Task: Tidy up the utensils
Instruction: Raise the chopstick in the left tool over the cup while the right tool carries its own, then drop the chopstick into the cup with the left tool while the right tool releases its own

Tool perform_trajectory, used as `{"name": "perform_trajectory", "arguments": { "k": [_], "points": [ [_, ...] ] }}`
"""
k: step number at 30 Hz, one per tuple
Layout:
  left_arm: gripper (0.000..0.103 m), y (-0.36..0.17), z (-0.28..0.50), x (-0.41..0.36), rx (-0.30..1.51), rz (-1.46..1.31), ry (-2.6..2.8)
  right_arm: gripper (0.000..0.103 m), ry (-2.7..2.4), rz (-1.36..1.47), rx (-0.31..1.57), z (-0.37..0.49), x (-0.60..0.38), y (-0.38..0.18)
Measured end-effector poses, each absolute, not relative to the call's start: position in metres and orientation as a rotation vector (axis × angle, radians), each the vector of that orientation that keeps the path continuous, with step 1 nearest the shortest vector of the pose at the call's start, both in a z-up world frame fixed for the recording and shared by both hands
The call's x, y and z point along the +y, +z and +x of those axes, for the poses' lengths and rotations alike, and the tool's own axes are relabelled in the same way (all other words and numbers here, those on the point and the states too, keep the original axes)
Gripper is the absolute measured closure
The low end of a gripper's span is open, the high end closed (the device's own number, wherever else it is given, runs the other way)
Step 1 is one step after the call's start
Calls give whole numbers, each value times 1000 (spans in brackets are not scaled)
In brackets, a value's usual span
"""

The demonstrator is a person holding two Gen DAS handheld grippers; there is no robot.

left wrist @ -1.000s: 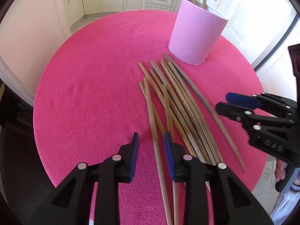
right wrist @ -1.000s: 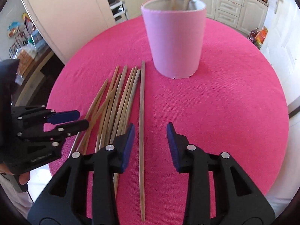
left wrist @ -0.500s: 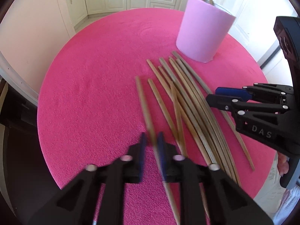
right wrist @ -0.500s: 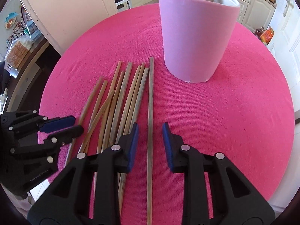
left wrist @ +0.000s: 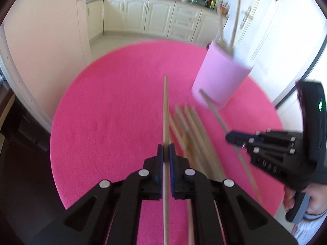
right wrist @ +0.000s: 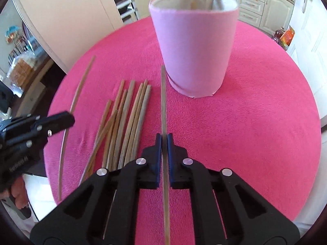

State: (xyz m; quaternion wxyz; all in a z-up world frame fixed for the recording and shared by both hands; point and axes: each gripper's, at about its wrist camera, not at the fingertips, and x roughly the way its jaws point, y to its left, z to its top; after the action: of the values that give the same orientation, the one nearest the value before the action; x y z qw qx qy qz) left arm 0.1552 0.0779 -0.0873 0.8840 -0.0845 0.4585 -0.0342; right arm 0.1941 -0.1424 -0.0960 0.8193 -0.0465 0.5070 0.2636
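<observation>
r gripper (right wrist: 164, 140) clamps chopstick (right wrist: 163, 102)

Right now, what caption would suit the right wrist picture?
Right gripper shut on one chopstick beside the pink holder, more chopsticks waiting.

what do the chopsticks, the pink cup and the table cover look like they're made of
Chopsticks: probably bamboo or wood, matte tan with uneven brown tones and no shine; the one in the right gripper looks the same.
Pink cup: seems wrapped in felt or soft fabric, with a dull surface, a pale lining and a seam near the base.
Table cover: bright pink cloth, seemingly towelling or felt, with a fine nubby weave.
</observation>
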Motion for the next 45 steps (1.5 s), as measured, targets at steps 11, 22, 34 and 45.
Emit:
{"name": "perform_trajectory", "arguments": {
  "k": [11,22,34,45],
  "points": [
    [97,-24,150,50,689,-174,-132,97,649,19,846,167,-178,-35],
    [97,21,176,12,439,-170,-201,97,650,165,588,179,-209,18],
    [97,48,209,-3,179,-185,-173,97,601,236,362,203,-226,69],
    [97,34,241,6,86,-219,-98,97,547,203,335,224,-226,58]
  ]
}}
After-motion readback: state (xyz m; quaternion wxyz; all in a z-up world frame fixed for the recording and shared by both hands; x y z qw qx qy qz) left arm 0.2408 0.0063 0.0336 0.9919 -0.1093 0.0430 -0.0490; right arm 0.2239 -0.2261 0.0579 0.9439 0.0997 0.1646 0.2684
